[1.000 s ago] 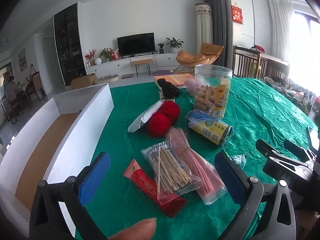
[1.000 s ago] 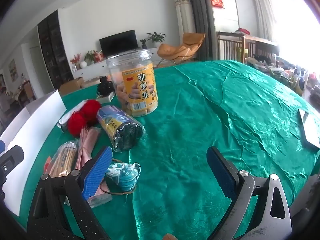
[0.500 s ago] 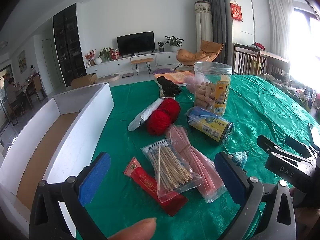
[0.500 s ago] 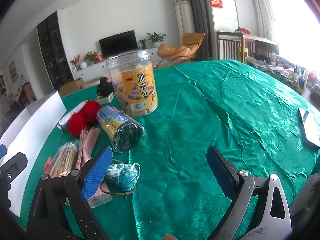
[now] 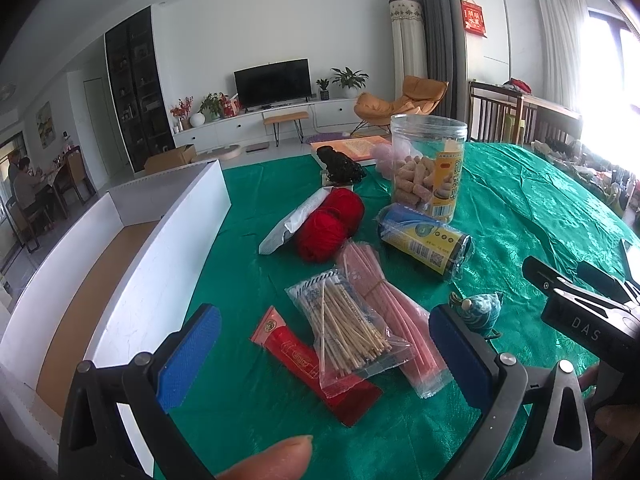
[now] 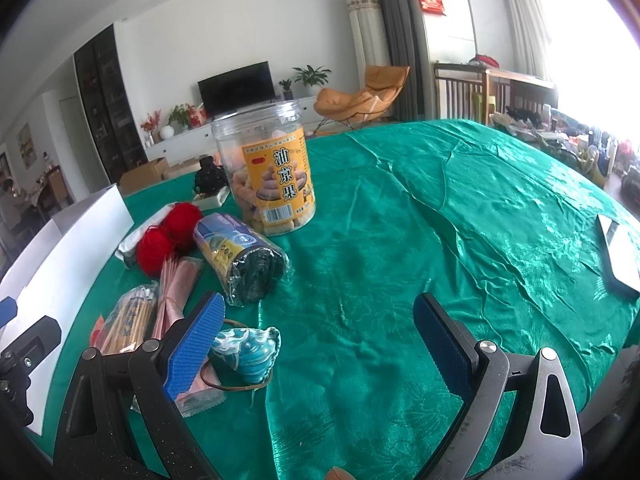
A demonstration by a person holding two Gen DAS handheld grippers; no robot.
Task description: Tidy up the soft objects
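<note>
Your left gripper (image 5: pixel 324 344) and right gripper (image 6: pixel 318 340) both gape wide, holding nothing. The red yarn (image 5: pixel 330 224) lies just left of the snack jar (image 5: pixel 428 168); the teal pouch (image 6: pixel 248 350) lies nearer you.

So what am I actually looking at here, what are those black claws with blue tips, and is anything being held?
Those claws are hand-held grippers, one in each of a person's hands, each with a small camera looking forward along its two blue-padded fingers. One picture is the left gripper, the other the right gripper. Both are open and hold nothing.

They hover over a table with a green cloth. On it lie two red yarn balls, a clear snack jar, a blue and yellow roll, a bag of cotton swabs, a pink packet, a red packet and a small blue pouch. A white box stands along the left edge.
</note>
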